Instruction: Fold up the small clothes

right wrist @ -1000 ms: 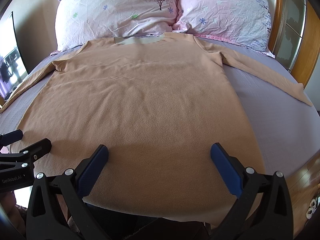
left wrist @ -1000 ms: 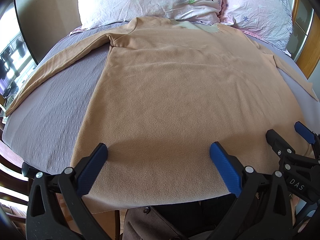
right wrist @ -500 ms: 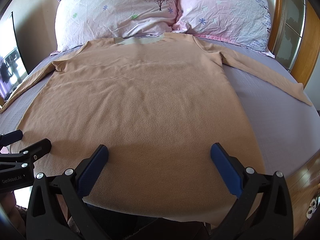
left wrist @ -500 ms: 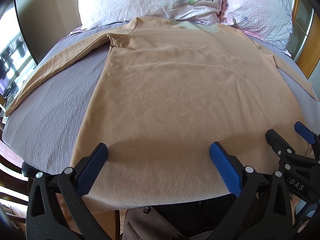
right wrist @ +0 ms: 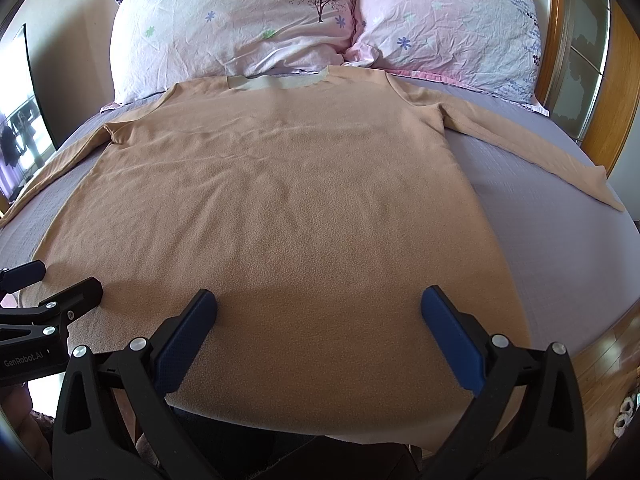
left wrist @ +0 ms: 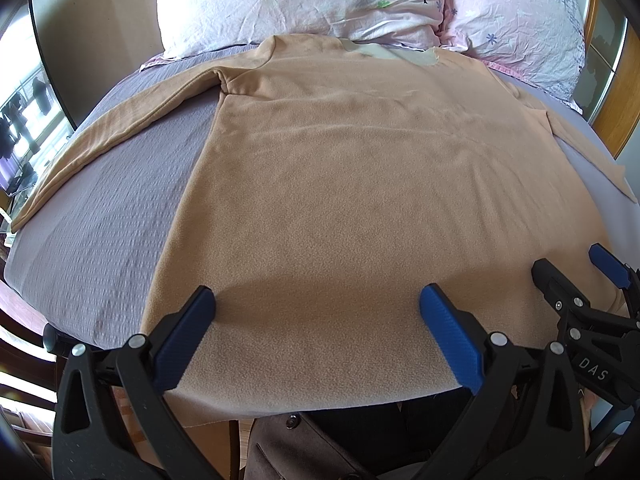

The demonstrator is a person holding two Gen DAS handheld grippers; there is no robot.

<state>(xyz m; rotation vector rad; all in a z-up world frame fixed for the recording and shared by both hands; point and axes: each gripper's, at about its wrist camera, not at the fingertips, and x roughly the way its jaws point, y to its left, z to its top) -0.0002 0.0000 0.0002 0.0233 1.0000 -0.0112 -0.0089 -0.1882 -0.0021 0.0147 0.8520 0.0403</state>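
A tan long-sleeved shirt [left wrist: 360, 184] lies flat on the bed, neck toward the pillows, both sleeves spread outward; it also shows in the right wrist view [right wrist: 280, 200]. My left gripper [left wrist: 316, 300] is open and empty, hovering over the shirt's hem on its left side. My right gripper [right wrist: 320, 300] is open and empty over the hem's right side. Each gripper shows at the edge of the other's view: the right one in the left wrist view [left wrist: 576, 272], the left one in the right wrist view [right wrist: 52, 284].
The bed has a lilac sheet [left wrist: 104, 220], also in the right wrist view [right wrist: 560, 240]. Two floral pillows [right wrist: 240, 20] [right wrist: 448, 20] lean at the head. A wooden headboard frame [right wrist: 624, 92] stands at right. The hem hangs over the near bed edge.
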